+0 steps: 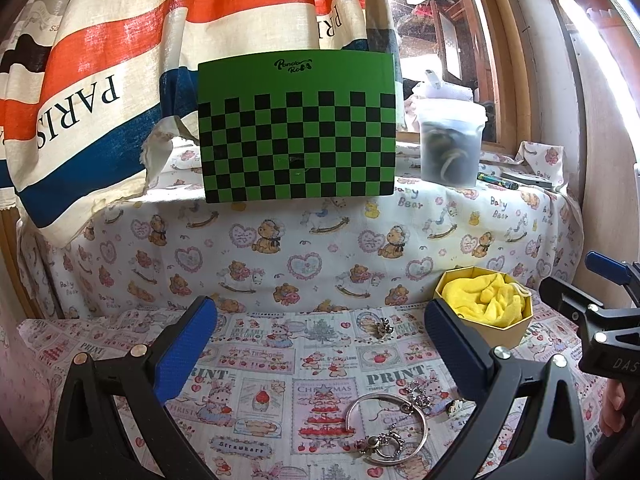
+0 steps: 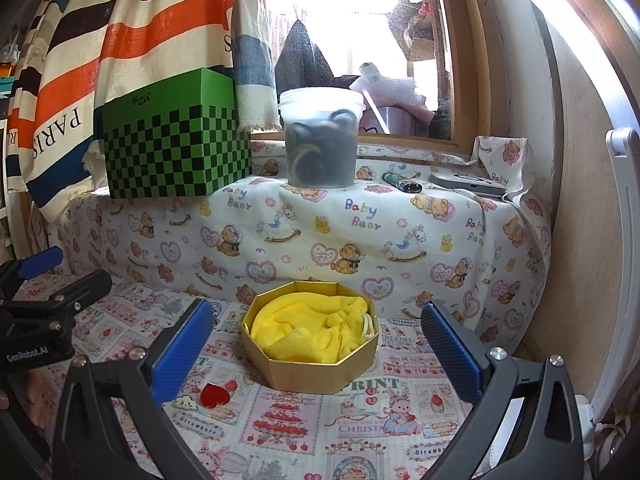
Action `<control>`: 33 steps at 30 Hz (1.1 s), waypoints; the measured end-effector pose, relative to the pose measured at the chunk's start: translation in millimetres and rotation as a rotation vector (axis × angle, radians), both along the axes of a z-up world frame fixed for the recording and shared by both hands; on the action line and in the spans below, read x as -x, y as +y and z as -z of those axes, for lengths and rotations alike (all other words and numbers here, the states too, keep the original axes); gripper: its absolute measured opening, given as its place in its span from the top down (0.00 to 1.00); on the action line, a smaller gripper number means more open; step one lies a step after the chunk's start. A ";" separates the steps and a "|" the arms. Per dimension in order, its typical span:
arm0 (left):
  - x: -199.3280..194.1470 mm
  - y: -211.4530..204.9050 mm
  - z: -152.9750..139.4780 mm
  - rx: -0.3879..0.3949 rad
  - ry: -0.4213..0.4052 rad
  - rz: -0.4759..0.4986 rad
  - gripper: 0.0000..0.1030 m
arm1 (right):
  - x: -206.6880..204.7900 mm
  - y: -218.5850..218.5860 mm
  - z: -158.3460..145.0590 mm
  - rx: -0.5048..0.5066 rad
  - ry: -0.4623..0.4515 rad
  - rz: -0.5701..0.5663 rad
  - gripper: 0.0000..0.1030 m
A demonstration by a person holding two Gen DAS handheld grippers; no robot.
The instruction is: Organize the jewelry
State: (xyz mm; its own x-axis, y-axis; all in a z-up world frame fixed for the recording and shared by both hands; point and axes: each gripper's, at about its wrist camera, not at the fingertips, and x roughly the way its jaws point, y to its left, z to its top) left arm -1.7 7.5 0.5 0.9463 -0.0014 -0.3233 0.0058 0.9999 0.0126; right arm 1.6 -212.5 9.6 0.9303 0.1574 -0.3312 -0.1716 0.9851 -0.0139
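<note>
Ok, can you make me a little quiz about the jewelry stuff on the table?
1. True or false: the gold box holds a yellow cloth.
2. What lies nearest the left gripper? A) silver bangle B) green checkered box C) plastic jar
3. What colour is the heart charm by the right gripper?

Key: 1 true; 2 A; 3 red.

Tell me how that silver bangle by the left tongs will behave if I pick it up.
The silver bangle looks like a thin, stiff metal hoop, so it should probably hold its shape. Its smooth, shiny surface may slip between flat pads. A small ring and charms lie across it, so they might drag along.
</note>
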 end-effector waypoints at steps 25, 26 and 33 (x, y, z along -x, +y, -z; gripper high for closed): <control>0.6 -4.1 -0.2 -0.002 0.002 0.000 0.00 | -0.4 0.0 -0.2 0.002 0.003 -0.002 0.00; 0.6 -4.2 -0.2 -0.002 0.001 0.000 0.00 | 0.0 -0.1 -0.2 0.002 0.002 -0.001 0.00; 1.0 -5.7 -0.8 -0.003 0.000 0.001 0.00 | 0.0 -0.1 -0.3 0.002 0.002 -0.001 0.00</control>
State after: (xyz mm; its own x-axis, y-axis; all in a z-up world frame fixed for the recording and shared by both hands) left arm -2.6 1.7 1.3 0.9464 -0.0011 -0.3231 0.0064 0.9999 0.0153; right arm 1.6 -212.6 9.9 0.9295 0.1578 -0.3334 -0.1726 0.9849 -0.0152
